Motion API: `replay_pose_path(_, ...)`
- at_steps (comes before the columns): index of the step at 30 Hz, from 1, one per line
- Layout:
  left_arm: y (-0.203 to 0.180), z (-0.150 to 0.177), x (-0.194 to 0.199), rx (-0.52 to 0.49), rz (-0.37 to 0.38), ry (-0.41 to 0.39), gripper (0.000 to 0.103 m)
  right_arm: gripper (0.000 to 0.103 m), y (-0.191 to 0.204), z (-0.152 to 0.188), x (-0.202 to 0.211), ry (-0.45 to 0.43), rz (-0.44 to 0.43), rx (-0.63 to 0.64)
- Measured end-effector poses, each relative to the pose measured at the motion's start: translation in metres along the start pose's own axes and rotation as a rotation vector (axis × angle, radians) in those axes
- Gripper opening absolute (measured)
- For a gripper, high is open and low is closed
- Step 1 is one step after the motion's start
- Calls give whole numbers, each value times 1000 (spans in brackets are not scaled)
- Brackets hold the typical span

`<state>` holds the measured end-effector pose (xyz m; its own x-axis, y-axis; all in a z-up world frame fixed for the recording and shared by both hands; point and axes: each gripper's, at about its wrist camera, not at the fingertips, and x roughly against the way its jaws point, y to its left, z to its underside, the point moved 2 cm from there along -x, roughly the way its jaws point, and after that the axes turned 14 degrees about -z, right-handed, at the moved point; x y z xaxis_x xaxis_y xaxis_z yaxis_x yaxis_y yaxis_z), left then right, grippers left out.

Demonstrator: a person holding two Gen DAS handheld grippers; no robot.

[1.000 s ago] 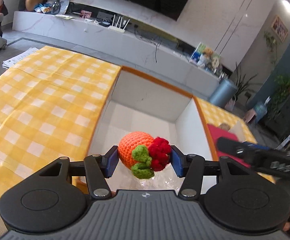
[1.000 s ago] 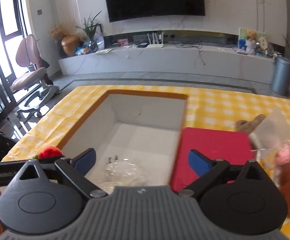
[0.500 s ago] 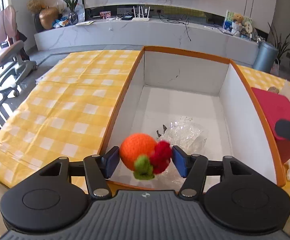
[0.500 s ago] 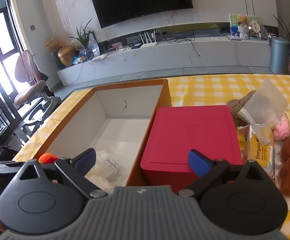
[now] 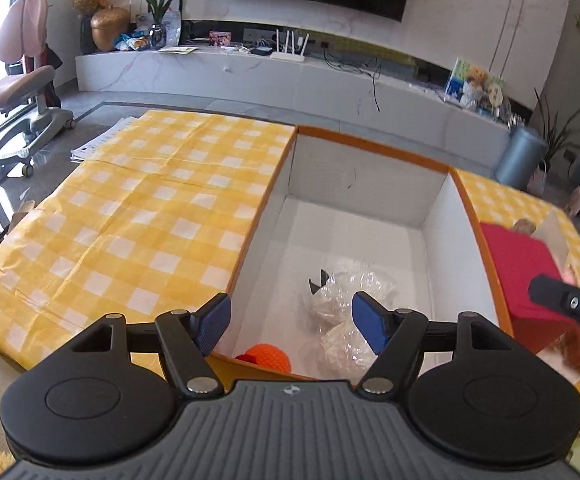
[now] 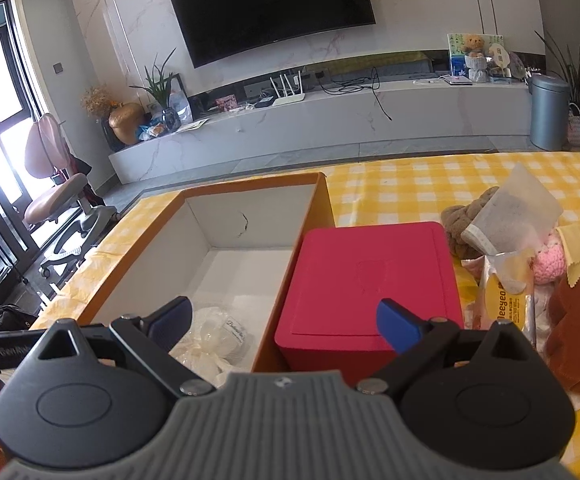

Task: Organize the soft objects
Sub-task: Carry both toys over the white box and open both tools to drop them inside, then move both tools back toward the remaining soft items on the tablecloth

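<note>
1. The yellow checked tablecloth (image 5: 137, 216) covered the whole table under my view.
2. On it sat the big orange-rimmed box (image 5: 370, 148) with white inner walls, its open top facing me.
3. Just right of that box stood a red box (image 6: 370, 276), its side close against the orange wall.
4. To the right of the red box I saw a pile of soft things: a brown knotted plush (image 6: 456, 224) at the far side, a pink crochet piece (image 6: 550, 260) in the middle, a brown felt shape (image 6: 578, 332) nearest me, and a packet with yellow print (image 6: 508, 300) lying among them.
5. My left gripper (image 5: 290, 322) hung over the near edge of the big box, its blue pads spread wide with nothing between them.
6. My right gripper (image 6: 285, 322) was over the seam between the two boxes, likewise spread apart and holding nothing.
7. Clear plastic-wrapped bundles (image 5: 346, 292) lay on the big box's floor, toward the near end.
8. The orange crochet toy (image 5: 269, 356), with a bit of red showing at its left, lay on the box floor in the near left corner, just left of the bundles.
</note>
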<state>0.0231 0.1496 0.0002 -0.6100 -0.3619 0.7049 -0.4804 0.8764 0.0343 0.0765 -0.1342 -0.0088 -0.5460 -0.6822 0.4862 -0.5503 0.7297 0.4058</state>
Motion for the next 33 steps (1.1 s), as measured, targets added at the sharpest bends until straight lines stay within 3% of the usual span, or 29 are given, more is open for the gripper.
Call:
replay_pose_path(10,2,-6,22,45,28,-54,82,97,3,-9,24,-29,23,7)
replay_pose_path(15,-10,-6,52,17,65,-133,81,97,2,-16,53,-72,37,2)
replay_pose_path(21,-39,-2,84,-58,95,-219,81,97,-4,-17,79,-110,198,75)
replay_pose_path(30,-99,3,106,-140,151,-255,81,96,-31,-25,127,-198,290,54)
replay_pose_path(33,-122,8,110,-151,188,-251,81,96,-48,-25,142,-183,333,56)
